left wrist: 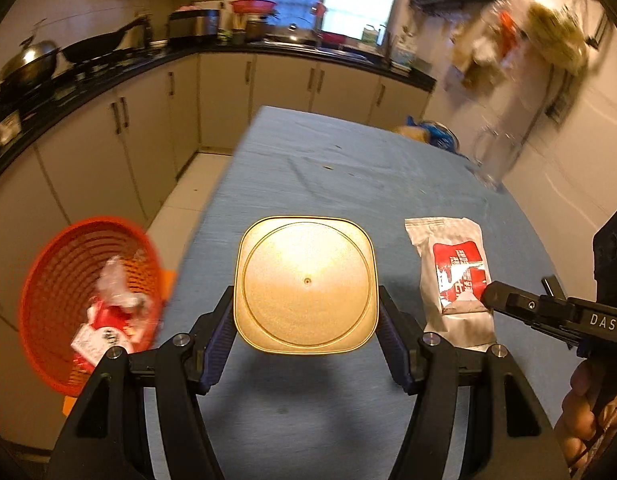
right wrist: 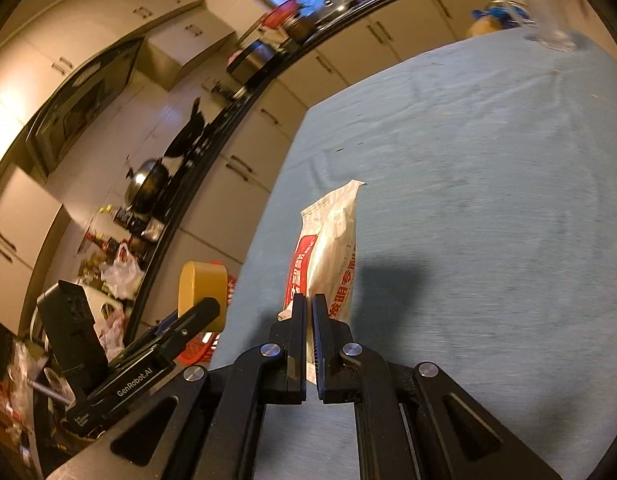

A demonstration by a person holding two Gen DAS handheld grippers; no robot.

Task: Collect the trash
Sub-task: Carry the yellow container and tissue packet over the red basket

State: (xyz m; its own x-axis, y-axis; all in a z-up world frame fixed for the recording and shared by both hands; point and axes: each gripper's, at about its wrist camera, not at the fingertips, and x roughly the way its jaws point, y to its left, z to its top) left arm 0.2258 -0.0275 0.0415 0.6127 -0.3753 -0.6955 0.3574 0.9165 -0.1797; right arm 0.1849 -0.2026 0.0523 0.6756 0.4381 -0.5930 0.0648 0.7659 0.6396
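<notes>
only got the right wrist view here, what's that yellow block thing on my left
Observer: A gold squarish tin, seen face-on in the left wrist view, clamped between the left tongs.
Operator: any bin near it
Observer: Yes, an orange basket sits off the table's left edge, lower down, already holding red and white wrappers.
Operator: is my packet gripped ok
Observer: The right tongs pinch the silver and red packet by its lower right edge; the rest sticks out unsupported.
</notes>
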